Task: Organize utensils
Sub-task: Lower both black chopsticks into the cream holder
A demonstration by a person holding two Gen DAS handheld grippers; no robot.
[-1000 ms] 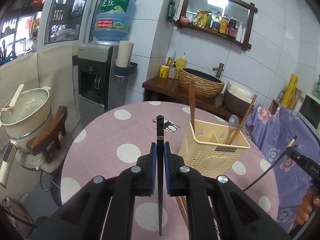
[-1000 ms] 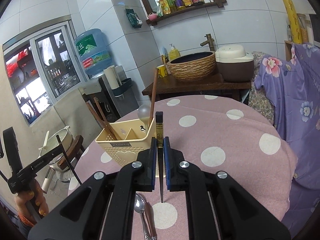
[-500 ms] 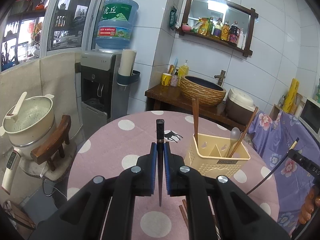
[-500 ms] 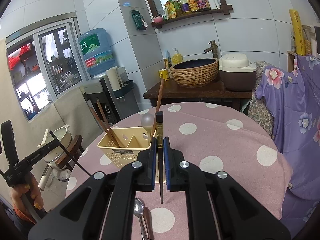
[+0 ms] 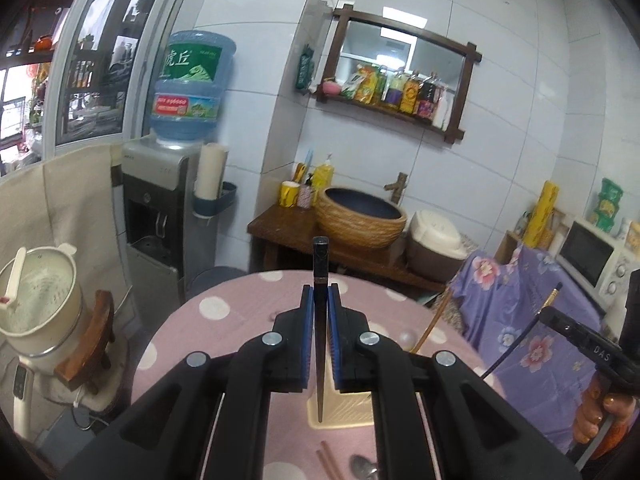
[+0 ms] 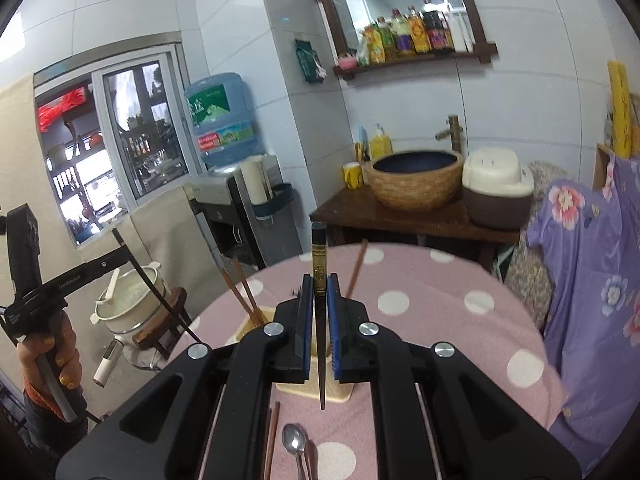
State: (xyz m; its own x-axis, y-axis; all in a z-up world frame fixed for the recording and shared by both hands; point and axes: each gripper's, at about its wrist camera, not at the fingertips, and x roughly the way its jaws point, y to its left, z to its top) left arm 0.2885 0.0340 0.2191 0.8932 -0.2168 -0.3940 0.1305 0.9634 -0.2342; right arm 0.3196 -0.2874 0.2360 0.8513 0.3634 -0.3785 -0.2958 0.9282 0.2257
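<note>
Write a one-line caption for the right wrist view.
Right gripper clamps a black chopstick above the beige utensil caddy.

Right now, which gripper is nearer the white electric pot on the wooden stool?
Left. The left gripper hangs on the table side facing the white electric pot; the right gripper is farther across, toward the purple floral cloth. Each clamps a black chopstick.

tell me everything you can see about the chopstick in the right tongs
The black chopstick is slim, dark and glossy, tapering from a square butt end to a fine point. A gold patterned band wraps it just below the butt. The right tongs are shut on it, blue pads pressing both sides just below the band. It stands about upright, butt up, point down, hanging over the cream utensil basket on the pink polka-dot tablecloth, touching nothing but the pads.
</note>
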